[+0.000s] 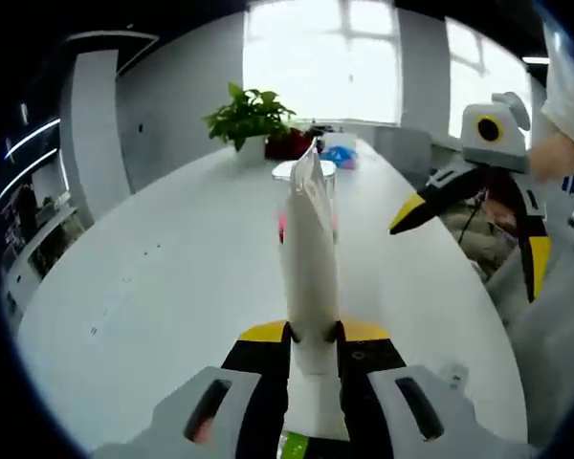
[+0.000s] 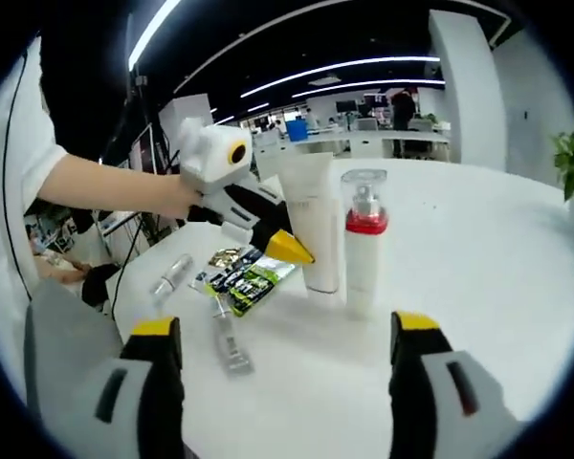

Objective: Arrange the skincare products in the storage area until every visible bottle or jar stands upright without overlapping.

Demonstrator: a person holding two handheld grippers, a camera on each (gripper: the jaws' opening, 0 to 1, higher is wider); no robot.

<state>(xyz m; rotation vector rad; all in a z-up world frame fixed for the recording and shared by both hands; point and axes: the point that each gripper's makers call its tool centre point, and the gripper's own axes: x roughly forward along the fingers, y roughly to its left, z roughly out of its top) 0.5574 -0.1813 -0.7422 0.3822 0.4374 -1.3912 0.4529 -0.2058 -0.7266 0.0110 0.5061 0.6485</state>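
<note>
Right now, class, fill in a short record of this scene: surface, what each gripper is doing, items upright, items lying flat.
surface: white table
left gripper: fingers shut on white tube, held upright
right gripper: open, holding nothing
upright: white tube, and pump bottle with red collar and clear cap, close beside it
lying flat: green sachets, small clear vial, small tube
background: potted plant at the table's far end

Left gripper view: close behind white tube (image 1: 309, 258), probably facing windows. Right gripper view: farther back, shared tube (image 2: 315, 222).
</note>
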